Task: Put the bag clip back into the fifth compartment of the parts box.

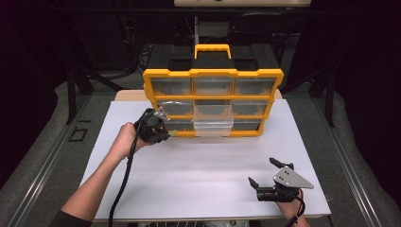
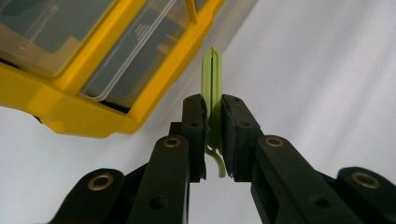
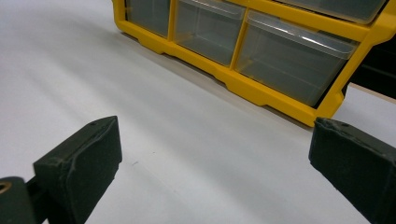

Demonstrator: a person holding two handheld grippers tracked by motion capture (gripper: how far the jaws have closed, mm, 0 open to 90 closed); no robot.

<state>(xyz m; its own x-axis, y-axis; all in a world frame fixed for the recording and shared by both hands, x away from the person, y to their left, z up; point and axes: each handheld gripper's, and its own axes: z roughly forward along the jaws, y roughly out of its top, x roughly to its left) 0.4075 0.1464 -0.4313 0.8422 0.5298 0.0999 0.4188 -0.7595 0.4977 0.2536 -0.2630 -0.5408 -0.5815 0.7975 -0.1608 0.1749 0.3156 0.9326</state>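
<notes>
High view: the left gripper point(image 1: 166, 131) hangs just in front of the yellow organizer point(image 1: 213, 101), at its lower left corner, with a small green clip point(image 1: 174, 134) pinched at its tip; the middle bottom drawer point(image 1: 213, 125) stands pulled out, and the right gripper point(image 1: 267, 177) rests wide open on the white table point(image 1: 198, 165), well apart. Left gripper view: the jaws are closed on the clip point(image 2: 213, 93), a thin pale-green plastic piece standing upright between the pads point(image 2: 196, 126), its hooked foot below them. It looks very light, springy and smooth, so it could twist or slip; gripping its flat faces near the middle suits it. Right gripper view: the jaws stand wide with nothing between them, facing the organizer point(image 3: 261, 88).
</notes>
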